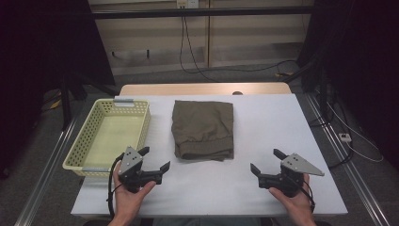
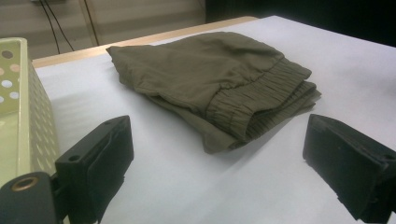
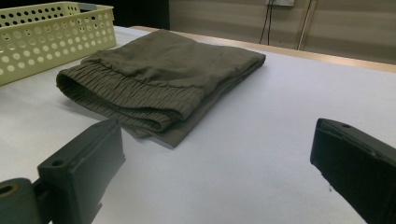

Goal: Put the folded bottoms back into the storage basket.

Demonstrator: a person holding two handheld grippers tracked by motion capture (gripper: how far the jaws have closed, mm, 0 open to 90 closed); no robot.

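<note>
A folded olive-green garment (image 1: 203, 130) with an elastic waistband lies in the middle of the white table (image 1: 263, 122). Its waistband end faces the near edge. The left gripper view shows the garment (image 2: 215, 79) ahead and slightly right; the right gripper view shows the garment (image 3: 159, 77) ahead and to the left. My left gripper (image 1: 155, 159) rests near the front edge, left of the garment, open with nothing between its jaws. My right gripper (image 1: 267, 161) sits at the front right, also open and holding nothing. Both point toward the garment and are apart from it.
A pale yellow perforated basket (image 1: 80, 150) with nothing in it stands at the table's left side, close to my left gripper; its wall (image 2: 39, 121) and rim (image 3: 51, 35) appear in the gripper views. Cables hang behind the table. White tabletop spreads right of the garment.
</note>
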